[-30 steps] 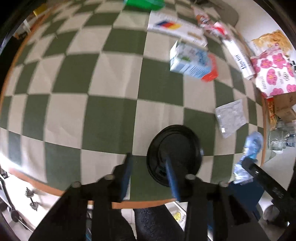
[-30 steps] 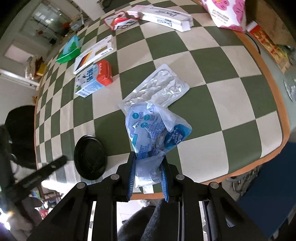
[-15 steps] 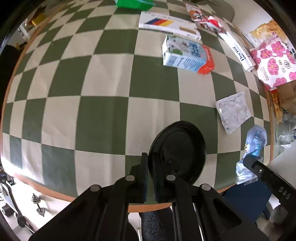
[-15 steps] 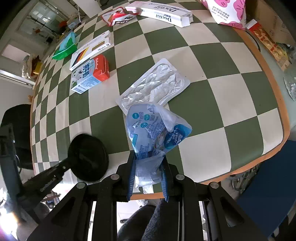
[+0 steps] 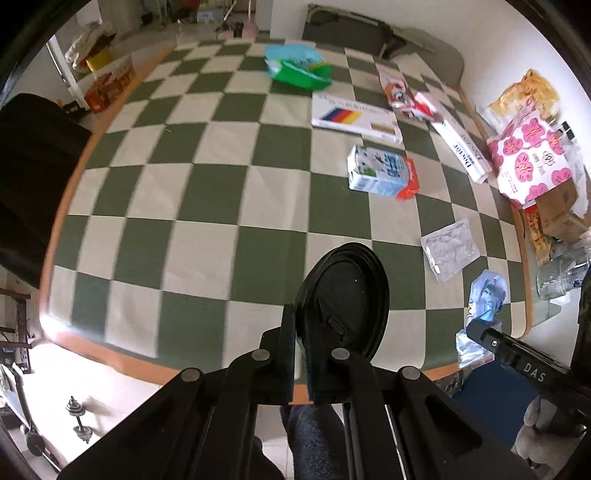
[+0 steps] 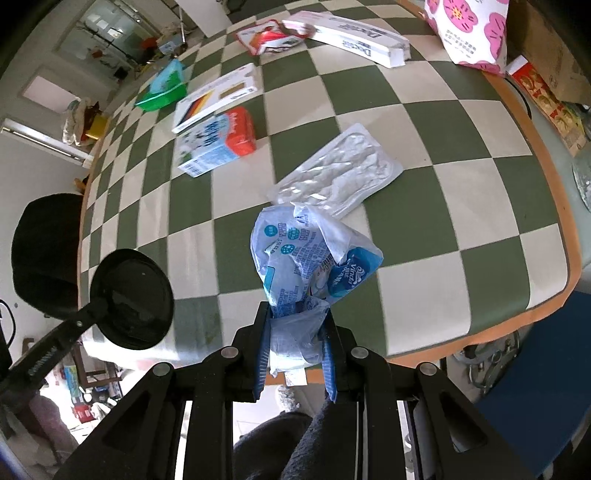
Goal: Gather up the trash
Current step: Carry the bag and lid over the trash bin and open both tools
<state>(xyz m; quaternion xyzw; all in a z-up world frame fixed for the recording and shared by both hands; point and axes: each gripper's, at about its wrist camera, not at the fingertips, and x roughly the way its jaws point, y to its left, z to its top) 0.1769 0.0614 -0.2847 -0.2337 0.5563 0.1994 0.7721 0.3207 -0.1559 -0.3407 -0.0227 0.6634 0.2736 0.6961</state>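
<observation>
My left gripper [image 5: 301, 332] is shut on the rim of a black plastic lid [image 5: 349, 299], which hangs tilted above the near edge of the checkered table [image 5: 207, 199]. In the right wrist view the same lid [image 6: 131, 299] shows at lower left, clamped by the left gripper [image 6: 98, 304]. A crumpled blue-and-white plastic wrapper [image 6: 306, 266] is pinched in my right gripper [image 6: 295, 332] and held over the table's near edge. The wrapper [image 5: 484, 295] also appears at the right in the left wrist view.
On the table lie a clear blister pack [image 6: 340, 177], a blue-and-red milk carton [image 6: 216, 142], a flat white box [image 6: 218, 96], a green packet [image 6: 164, 88], a long white box [image 6: 358, 37] and a pink-flowered bag [image 6: 469, 33]. A black chair [image 6: 44, 254] stands at the left.
My left gripper closed on the black lid's rim and lifted it off the table, tilting it upright. The right gripper kept its hold on the wrapper and barely shifted.
</observation>
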